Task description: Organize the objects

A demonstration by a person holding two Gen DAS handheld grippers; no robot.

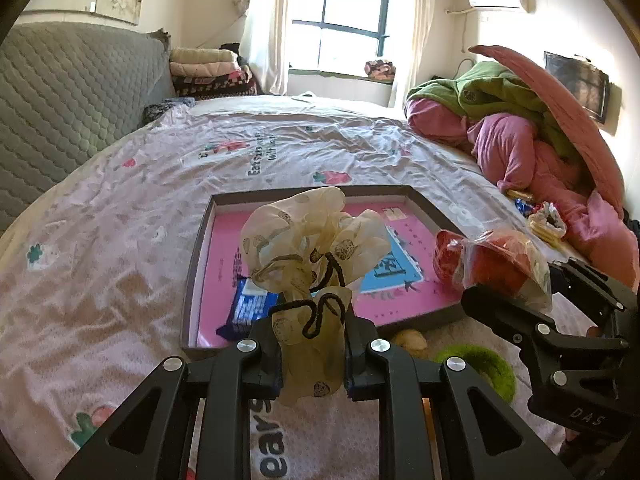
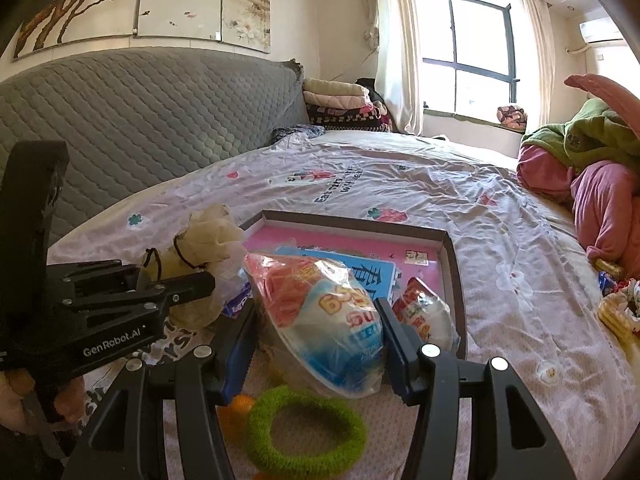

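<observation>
Left gripper (image 1: 310, 344) clenched on a sheer, crinkled cream pouch (image 1: 312, 248) with dark printed spots and a black drawstring, held above the near edge of a shallow rectangular tray (image 1: 424, 200) with a glossy pink floor. Right gripper (image 2: 316, 344) grasping a rounded, crackly plastic snack bag (image 2: 324, 312), red above and blue-white below, jaws wide around it, just short of the tray. Beneath, on the wrinkled printed bedsheet (image 1: 120, 240): a fuzzy green ring (image 2: 306, 432). Inside the tray: a flat blue wrapper (image 1: 250, 310).

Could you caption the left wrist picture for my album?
Left gripper holds a sheer drawstring pouch over a pink-lined tray on the bed.
</observation>
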